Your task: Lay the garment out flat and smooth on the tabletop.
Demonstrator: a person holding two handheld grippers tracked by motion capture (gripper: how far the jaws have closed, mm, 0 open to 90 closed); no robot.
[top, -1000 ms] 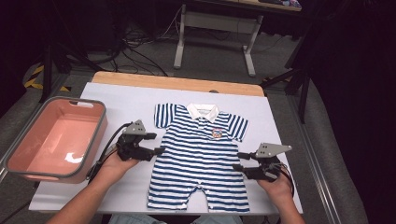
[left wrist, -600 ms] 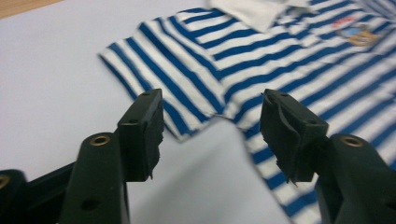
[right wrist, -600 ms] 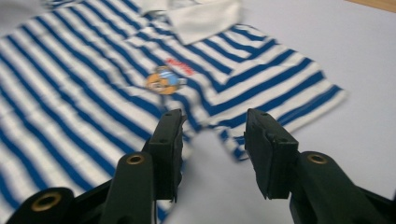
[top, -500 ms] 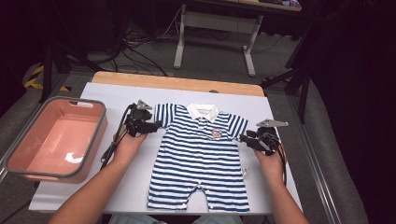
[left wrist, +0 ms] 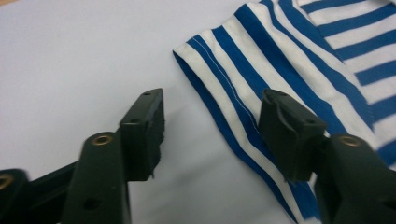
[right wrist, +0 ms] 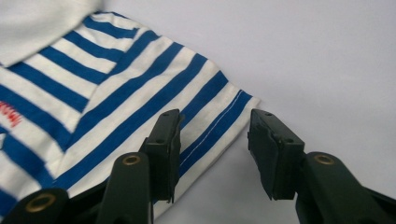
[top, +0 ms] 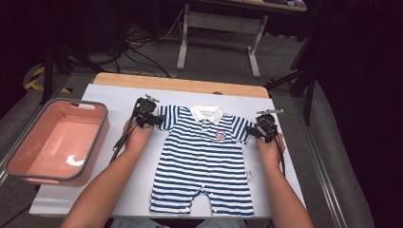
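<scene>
Nearest the person, both forearms come in over the front edge of the table, one to each side of a blue-and-white striped baby romper that lies flat and face up in the middle of the white table top, legs toward the person and white collar away.

Farther in, each hand holds its tool at one of the short sleeves. The left tool sits at the cuff of the sleeve on the left of the high view; in the left gripper view its jaws stand partly open and have just been opening a little, one jaw over the bare table, the other over the striped sleeve, with the cuff edge lying between them. Neither pad is pressing the cloth.

The right tool is at the opposite cuff. In the right gripper view its jaws are likewise partly open and have just been widening slightly, straddling the sleeve hem: one jaw above the stripes, the other over the table beside the cuff. The cloth looks flat and ungripped.

To the left, apart from the romper, a pink tub with a grey rim sits at the table's edge
</scene>
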